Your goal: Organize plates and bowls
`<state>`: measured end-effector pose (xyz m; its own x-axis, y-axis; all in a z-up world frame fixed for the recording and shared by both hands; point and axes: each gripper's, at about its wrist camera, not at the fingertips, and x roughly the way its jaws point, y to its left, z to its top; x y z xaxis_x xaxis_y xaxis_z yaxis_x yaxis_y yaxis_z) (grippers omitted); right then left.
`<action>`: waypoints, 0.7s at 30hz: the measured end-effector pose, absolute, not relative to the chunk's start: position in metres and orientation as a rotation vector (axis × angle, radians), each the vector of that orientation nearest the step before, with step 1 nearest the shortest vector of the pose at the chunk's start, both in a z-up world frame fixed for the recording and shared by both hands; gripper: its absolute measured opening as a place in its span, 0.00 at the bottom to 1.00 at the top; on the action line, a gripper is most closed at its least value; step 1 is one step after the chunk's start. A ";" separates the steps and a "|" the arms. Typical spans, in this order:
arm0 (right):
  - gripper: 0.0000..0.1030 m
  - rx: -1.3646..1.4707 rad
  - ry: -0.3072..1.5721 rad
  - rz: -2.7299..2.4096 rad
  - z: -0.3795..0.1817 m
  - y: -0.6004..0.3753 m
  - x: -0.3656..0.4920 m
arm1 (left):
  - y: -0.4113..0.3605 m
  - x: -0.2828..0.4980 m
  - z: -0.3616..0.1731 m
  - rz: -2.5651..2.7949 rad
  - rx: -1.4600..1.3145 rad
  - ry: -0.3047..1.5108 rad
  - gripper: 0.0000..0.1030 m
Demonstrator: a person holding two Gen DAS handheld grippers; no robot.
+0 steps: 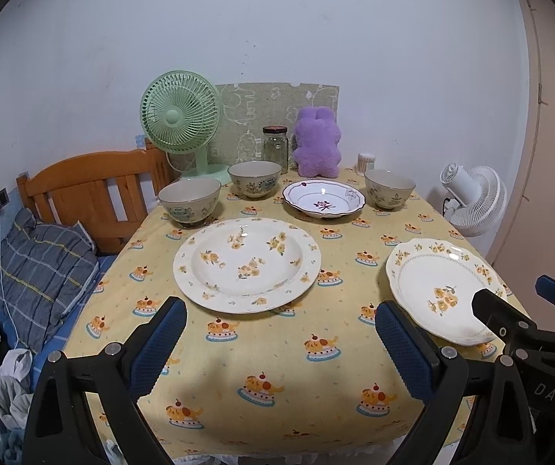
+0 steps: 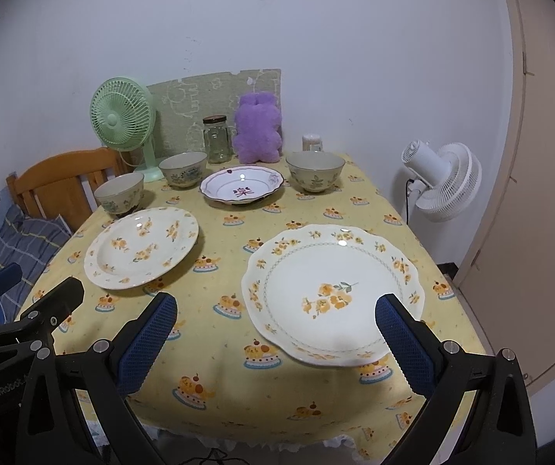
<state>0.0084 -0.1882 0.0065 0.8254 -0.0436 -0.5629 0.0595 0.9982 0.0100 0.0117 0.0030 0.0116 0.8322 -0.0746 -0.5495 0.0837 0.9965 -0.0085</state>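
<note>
**Both grippers empty above near table edge, dishes untouched**

Fingers first: we see the left gripper (image 1: 281, 345) spread wide with nothing between its blue pads (image 1: 159, 345), hovering over the near edge of the table (image 1: 277, 399). Right gripper (image 2: 277, 343) likewise gaping, empty; its right finger overlaps the near rim of a plate in the picture, but we cannot tell if it touches.

Largest to smallest:
- Yellow-clothed table, everything sits on it.
- Round floral plate (image 1: 246, 263), centre-left, flat, apart from the rest.
- Scalloped floral plate (image 2: 331, 294), near right, close to the table's right edge.
- Small purple-motif dish (image 1: 324, 199), far centre.
- Three bowls: left bowl (image 1: 190, 201) just beyond the round plate, middle bowl (image 1: 254, 178) behind it, right bowl (image 1: 389, 188) to the right of the small dish, all upright.

Clutter at the far edge: green fan (image 1: 180, 116), purple plush (image 1: 316, 147), glass jar (image 1: 275, 147).

Handling, our call: all glazed ceramic, so stiff, slick, chippable, the big plates fairly heavy. Plates lie flat on soft cloth, so we'd slide one finger under the rim and pinch the rim's near edge. Bowls: pinch the wall over the lip, one finger inside. Stack gently, bowls in bowls, plates largest at the bottom. Nothing sorted yet.
</note>
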 end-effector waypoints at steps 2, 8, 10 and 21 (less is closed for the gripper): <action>1.00 0.027 0.597 -0.053 0.007 -0.188 0.009 | 0.004 0.012 0.011 -0.084 0.015 0.583 0.96; 1.00 0.023 0.603 -0.055 0.004 -0.183 0.009 | 0.008 0.014 0.010 -0.086 0.011 0.590 0.96; 1.00 0.023 0.604 -0.058 0.004 -0.181 0.009 | 0.010 0.014 0.009 -0.087 0.011 0.592 0.96; 1.00 0.022 0.633 -0.078 0.001 -0.173 0.009 | 0.016 0.020 0.004 -0.117 0.012 0.616 0.95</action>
<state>0.0091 -0.1734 0.0006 0.8036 -0.0661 -0.5915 0.0797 0.9968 -0.0032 0.0197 0.0161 0.0038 0.8101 -0.1057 -0.5767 0.1131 0.9933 -0.0233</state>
